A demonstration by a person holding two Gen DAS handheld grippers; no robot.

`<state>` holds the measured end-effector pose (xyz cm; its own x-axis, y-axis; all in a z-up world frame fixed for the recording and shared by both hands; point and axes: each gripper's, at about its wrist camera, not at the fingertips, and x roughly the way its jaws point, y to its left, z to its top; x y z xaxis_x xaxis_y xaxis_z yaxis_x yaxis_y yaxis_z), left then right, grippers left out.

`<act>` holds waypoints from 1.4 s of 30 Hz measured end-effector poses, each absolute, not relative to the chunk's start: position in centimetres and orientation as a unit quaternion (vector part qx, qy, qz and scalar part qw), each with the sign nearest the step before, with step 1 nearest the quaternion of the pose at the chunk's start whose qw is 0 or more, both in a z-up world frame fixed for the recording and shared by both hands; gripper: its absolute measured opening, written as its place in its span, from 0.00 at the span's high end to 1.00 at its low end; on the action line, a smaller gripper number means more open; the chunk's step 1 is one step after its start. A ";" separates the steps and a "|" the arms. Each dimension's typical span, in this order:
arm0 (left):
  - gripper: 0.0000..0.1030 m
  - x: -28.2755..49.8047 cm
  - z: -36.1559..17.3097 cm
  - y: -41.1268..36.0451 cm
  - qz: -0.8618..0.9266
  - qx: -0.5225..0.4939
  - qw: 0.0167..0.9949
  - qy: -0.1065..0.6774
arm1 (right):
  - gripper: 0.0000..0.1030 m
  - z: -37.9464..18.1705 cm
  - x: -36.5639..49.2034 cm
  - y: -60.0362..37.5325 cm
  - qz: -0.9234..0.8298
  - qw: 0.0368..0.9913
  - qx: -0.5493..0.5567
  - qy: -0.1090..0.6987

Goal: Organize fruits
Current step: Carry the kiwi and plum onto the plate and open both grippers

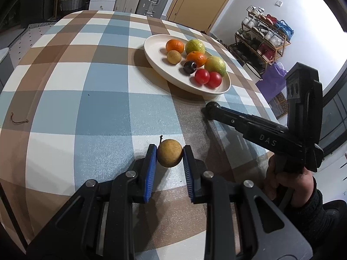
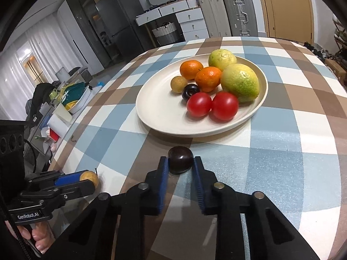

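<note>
Your left claw tilts down toward the table, pads pinching a small tan round fruit w/ a short stem, right at the cloth near the front edge. Your right claw also slopes down, pads pressed onto a dark plum sitting on the table just in front of the plate; no earlier view given, so just the grip as it stands. In the left wrist view the right claw shows from the side as a black bar w/ your right hand and a dark sleeve under it (fingers wrapped round the handle).

The cream plate sits mid-table, beyond both claws. On it: two oranges touching each other, two yellow-green citrus at the far right side, two red tomatoes side by side at the near rim, one dark round fruit btw tomatoes and oranges, and one more tan fruit to its left. Left half of the plate is bare.
</note>
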<state>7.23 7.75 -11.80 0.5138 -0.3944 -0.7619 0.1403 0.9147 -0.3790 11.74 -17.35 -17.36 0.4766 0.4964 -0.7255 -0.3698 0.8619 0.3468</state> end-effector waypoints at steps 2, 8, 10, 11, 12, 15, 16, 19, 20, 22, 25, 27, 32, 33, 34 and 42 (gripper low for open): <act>0.79 7.2 -11.5 7.7 -0.156 -0.135 0.860 0.466 | 0.77 -17.4 11.6 -17.7 0.255 0.855 0.081 0.444; 0.79 7.8 -10.6 7.4 -0.158 -0.130 0.865 0.458 | 0.77 -16.8 10.6 -17.7 0.271 0.857 0.083 0.430; 0.79 8.3 -10.2 7.3 -0.158 -0.129 0.867 0.454 | 0.77 -16.5 10.4 -17.6 0.279 0.856 0.087 0.426; 0.79 8.4 -10.1 7.3 -0.158 -0.129 0.868 0.452 | 0.77 -16.2 10.2 -17.6 0.286 0.856 0.092 0.421; 0.79 8.7 -9.9 7.2 -0.157 -0.129 0.870 0.450 | 0.77 -16.0 10.2 -17.6 0.292 0.855 0.096 0.418; 0.79 9.5 -9.2 7.0 -0.158 -0.125 0.874 0.441 | 0.77 -15.0 10.0 -17.9 0.309 0.853 0.117 0.404; 0.79 9.8 -8.9 7.0 -0.156 -0.125 0.877 0.437 | 0.77 -14.6 10.1 -18.1 0.313 0.853 0.124 0.399; 0.79 10.8 -8.3 7.0 -0.151 -0.129 0.883 0.424 | 0.77 -13.6 10.4 -18.4 0.319 0.853 0.136 0.389; 0.79 11.5 -8.1 6.9 -0.152 -0.131 0.884 0.422 | 0.77 -13.3 10.6 -18.5 0.320 0.854 0.137 0.386; 0.79 12.6 -8.0 6.9 -0.152 -0.135 0.883 0.422 | 0.77 -12.8 11.0 -18.5 0.323 0.855 0.139 0.381; 0.79 14.2 -8.0 6.5 -0.156 -0.136 0.882 0.424 | 0.77 -12.6 11.7 -18.4 0.329 0.853 0.139 0.381; 0.79 15.5 -8.3 6.3 -0.157 -0.135 0.879 0.429 | 0.77 -12.6 12.4 -18.1 0.331 0.852 0.136 0.383; 0.79 18.5 -9.2 6.0 -0.155 -0.136 0.874 0.441 | 0.77 -13.2 14.1 -17.7 0.333 0.847 0.136 0.392; 0.79 19.0 -9.4 6.0 -0.156 -0.137 0.872 0.442 | 0.77 -13.3 14.4 -17.7 0.334 0.846 0.137 0.393; 0.79 19.5 -9.5 6.0 -0.156 -0.137 0.871 0.444 | 0.77 -13.4 14.8 -17.6 0.335 0.844 0.138 0.396; 0.79 22.9 -10.0 5.9 -0.159 -0.144 0.866 0.452 | 0.77 -13.5 16.6 -16.8 0.328 0.847 0.113 0.404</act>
